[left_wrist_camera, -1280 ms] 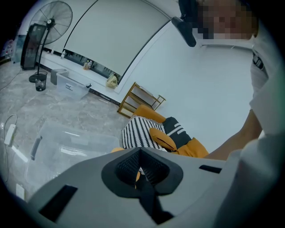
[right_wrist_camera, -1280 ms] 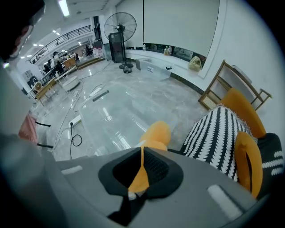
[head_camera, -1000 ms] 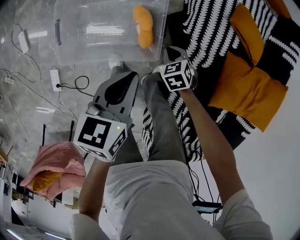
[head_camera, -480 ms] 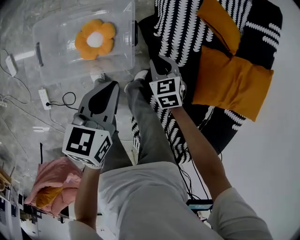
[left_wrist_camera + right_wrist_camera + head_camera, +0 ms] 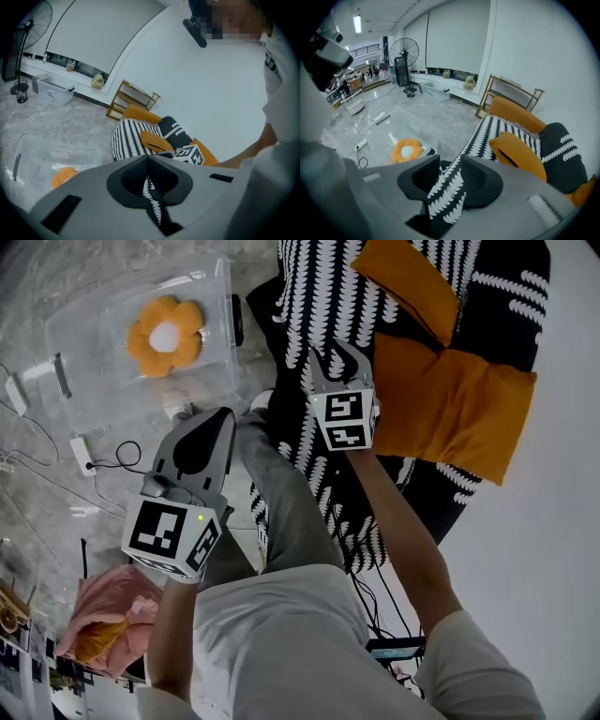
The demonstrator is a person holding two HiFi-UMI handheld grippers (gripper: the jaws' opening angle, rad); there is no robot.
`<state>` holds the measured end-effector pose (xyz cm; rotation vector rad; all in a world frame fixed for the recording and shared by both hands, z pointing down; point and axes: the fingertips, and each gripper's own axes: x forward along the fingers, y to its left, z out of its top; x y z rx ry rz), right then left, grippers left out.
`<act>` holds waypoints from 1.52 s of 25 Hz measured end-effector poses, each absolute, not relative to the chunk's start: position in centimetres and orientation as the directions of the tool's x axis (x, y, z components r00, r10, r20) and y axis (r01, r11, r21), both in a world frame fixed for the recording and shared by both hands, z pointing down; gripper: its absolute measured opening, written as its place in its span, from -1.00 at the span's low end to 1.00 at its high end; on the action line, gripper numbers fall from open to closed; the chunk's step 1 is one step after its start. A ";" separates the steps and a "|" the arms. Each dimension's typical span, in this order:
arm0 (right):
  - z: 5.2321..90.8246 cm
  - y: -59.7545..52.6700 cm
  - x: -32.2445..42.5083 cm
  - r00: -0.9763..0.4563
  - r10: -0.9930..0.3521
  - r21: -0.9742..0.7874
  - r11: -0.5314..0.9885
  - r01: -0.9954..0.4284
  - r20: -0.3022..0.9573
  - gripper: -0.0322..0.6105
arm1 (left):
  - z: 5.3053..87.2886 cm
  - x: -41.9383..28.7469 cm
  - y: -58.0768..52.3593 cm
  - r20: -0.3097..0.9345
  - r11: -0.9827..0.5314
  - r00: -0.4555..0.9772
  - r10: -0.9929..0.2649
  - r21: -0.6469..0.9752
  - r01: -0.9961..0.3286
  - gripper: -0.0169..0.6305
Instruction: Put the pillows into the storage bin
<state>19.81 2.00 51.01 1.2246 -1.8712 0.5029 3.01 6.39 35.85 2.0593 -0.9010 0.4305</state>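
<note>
1. My right gripper [image 5: 339, 357] has just been opening. Its jaws stand apart with nothing between them, only the striped cover [image 5: 309, 296] showing beyond the gap.
2. My left gripper [image 5: 148, 159] has its jaws together and empty. I'd keep it clear unless the pillow sags.
3. The flower pillow [image 5: 164, 334] already lies in the storage bin [image 5: 84, 381], off to the left of my right jaws.
4. The large orange pillow [image 5: 455, 413] lies just right of my right jaws, and the smaller orange pillow [image 5: 408, 282] lies ahead of them.
5. I'd take the large one: spread wider, turn right, and come down on its near edge.
6. I should bite deep into the stuffing, since a shallow pinch of fabric would likely slip.
7. I should miss the cover beneath, or it lifts too.
</note>
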 end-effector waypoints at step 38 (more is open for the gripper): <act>59.0 -16.4 33.5 -0.035 -0.646 0.350 0.457 -0.818 0.763 -0.02 | 41.2 13.2 -0.3 0.596 -0.417 0.688 -0.414 0.548 -0.725 -0.92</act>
